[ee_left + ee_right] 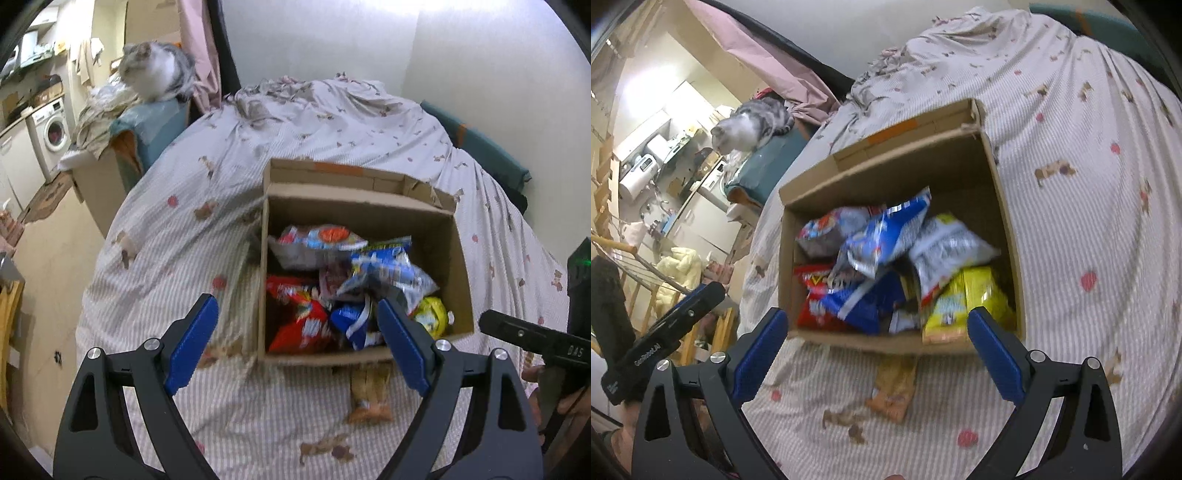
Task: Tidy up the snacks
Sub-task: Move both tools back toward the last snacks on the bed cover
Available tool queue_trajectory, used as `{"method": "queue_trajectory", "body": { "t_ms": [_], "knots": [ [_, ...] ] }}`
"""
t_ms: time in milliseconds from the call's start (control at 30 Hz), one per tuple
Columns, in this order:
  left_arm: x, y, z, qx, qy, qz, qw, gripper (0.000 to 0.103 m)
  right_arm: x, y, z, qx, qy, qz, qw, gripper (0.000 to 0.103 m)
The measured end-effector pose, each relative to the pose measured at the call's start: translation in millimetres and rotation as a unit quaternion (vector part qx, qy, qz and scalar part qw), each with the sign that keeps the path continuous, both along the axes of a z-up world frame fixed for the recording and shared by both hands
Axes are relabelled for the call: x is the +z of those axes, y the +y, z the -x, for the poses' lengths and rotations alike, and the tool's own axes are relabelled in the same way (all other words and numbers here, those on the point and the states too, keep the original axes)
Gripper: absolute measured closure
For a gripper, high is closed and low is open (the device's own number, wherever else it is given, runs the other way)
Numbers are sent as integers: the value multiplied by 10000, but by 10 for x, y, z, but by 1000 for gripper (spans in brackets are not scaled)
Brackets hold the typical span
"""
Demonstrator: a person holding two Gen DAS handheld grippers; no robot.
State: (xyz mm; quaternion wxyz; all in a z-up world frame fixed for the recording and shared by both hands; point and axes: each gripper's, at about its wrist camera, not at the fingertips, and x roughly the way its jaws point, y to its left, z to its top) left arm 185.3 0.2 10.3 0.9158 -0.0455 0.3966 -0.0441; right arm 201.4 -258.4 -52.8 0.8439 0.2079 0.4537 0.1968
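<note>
On a bed (pixel 332 147) with a patterned sheet, a cardboard box (pixel 458 266) already holds most snacks; one orange packet (pixel 892 387) lies just ahead of both wide-open, empty tools, left tool (pixel 297 345) and right tool (pixel 877 356).

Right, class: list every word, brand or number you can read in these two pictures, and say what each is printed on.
"DAS": on the black body of the right gripper, seen from the left wrist view.
White lettering on the black body of the left gripper: too blurred to read.
Snack bags in the box: printing too blurred to read.
Packet on the bed in front of the box: unreadable.
</note>
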Motion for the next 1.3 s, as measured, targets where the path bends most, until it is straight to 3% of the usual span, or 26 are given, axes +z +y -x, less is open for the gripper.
{"method": "queue_trajectory", "body": {
  "t_ms": [100, 233, 333, 433, 567, 667, 733, 833, 967, 1067, 1100, 1133, 1300],
  "knots": [
    [-78, 45, 99, 25, 247, 64, 9997, 17, -130, -44, 143, -177, 330, 102, 9992, 3],
    [-194, 115, 229, 219, 565, 94, 9981, 17, -485, -21, 243, -407, 1079, 653, 9912, 3],
    [-323, 182, 296, 390, 899, 293, 9948, 17, -750, 23, 213, -354, 1544, 442, 9864, 3],
    [-420, 243, 336, 541, 1132, 457, 9911, 17, -901, 136, 135, -258, 1728, 221, 9844, 3],
    [-475, 311, 342, 718, 1235, 549, 9882, 17, -934, 506, -1, 28, 1527, 613, 9864, 6],
    [-472, 354, 316, 805, 1240, 656, 9868, 17, -1053, 783, -103, 206, 1459, 842, 9855, 15],
    [-468, 374, 292, 830, 1272, 770, 9854, 17, -1192, 914, -157, 241, 1545, 1038, 9822, 26],
    [-468, 373, 271, 846, 1295, 847, 9843, 17, -1266, 955, -220, -9, 1281, 1352, 9825, 31],
    [-462, 376, 269, 828, 1309, 933, 9835, 17, -1258, 852, -311, -123, 1074, 790, 9910, 30],
    [-454, 374, 260, 830, 1317, 994, 9828, 17, -1248, 872, -365, 14, 882, 730, 9934, 31],
    [-453, 374, 254, 832, 1318, 1002, 9827, 17, -1241, 890, -382, 67, 808, 727, 9941, 42],
    [-452, 375, 248, 836, 1320, 1012, 9825, 17, -1241, 920, -387, 138, 781, 828, 9934, 64],
    [-422, 395, 234, 881, 1274, 1046, 9824, 17, -1089, 972, -252, 489, 597, 880, 9931, 82]
  ]
}}
